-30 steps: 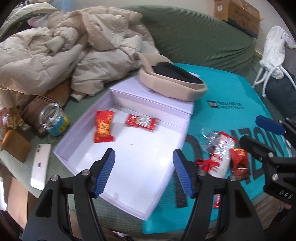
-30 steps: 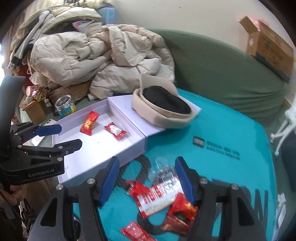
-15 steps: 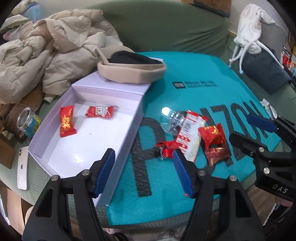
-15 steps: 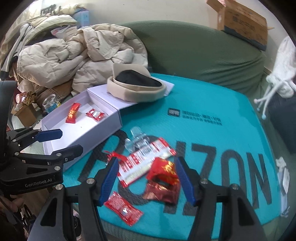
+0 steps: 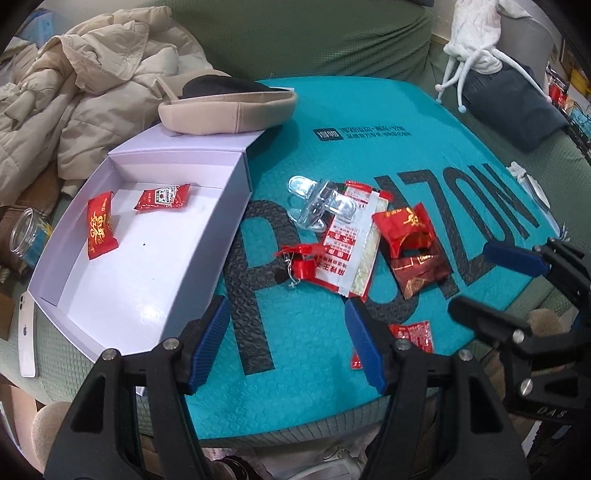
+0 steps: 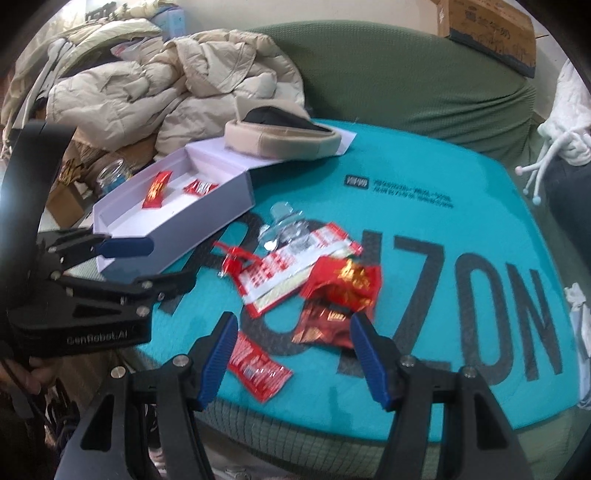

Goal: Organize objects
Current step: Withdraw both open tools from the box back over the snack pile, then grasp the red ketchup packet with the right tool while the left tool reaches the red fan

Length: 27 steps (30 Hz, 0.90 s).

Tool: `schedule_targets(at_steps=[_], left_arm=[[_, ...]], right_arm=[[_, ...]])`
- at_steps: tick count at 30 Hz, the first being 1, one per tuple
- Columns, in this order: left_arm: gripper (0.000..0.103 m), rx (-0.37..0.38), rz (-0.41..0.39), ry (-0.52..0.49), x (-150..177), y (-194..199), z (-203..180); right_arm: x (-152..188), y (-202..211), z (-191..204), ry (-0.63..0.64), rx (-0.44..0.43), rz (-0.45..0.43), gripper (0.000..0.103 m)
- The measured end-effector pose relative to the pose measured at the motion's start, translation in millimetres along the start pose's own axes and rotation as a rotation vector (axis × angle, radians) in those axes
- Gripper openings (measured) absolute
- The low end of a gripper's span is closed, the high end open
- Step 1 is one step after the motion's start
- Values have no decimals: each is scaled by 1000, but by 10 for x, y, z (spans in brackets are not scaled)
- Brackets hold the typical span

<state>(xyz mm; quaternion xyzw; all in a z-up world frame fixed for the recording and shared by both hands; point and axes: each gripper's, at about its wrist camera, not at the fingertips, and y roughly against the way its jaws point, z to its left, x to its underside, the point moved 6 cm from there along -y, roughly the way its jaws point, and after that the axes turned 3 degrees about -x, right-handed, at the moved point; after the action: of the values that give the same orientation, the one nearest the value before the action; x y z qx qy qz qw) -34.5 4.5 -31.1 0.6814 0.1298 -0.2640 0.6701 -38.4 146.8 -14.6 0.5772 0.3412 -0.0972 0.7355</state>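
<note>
Below, both tools point(image 5: 286, 343) point(image 6: 293, 356) gaping empty, sachet point(image 6: 256, 365) seemingly near mat edge point(image 6: 332, 428)

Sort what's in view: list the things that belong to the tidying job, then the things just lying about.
Job:
white box
two red packets in the box
loose red wrappers
clear plastic clip
flat red sachet

Lying about:
beige jacket
cap
glass jar
phone
cardboard carton

I see bare teal mat point(image 5: 303, 384) under my left tongs point(image 5: 286, 345), clear to its front edge. A red packet point(image 6: 258, 367) lies just beside my right tongs point(image 6: 293, 358); the wrapper pile point(image 6: 306, 273) blocks the way ahead. The open white box point(image 5: 147, 295) walls off the left, with a beige hat point(image 5: 229, 109) behind.
</note>
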Motion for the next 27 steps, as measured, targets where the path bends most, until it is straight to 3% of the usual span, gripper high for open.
schedule_targets(at_steps=[13, 22, 24, 27], left_arm=[[64, 32, -19, -46, 137, -102, 25], [64, 53, -20, -13, 143, -208, 151], [64, 44, -30, -17, 118, -219, 165], [64, 33, -32, -26, 103, -264, 176]], right_arm=[[296, -266, 230, 54, -129, 53, 64], [379, -552, 272, 58, -186, 107, 64], [377, -603, 283, 70, -177, 113, 64], [407, -663, 291, 140, -88, 96, 62]])
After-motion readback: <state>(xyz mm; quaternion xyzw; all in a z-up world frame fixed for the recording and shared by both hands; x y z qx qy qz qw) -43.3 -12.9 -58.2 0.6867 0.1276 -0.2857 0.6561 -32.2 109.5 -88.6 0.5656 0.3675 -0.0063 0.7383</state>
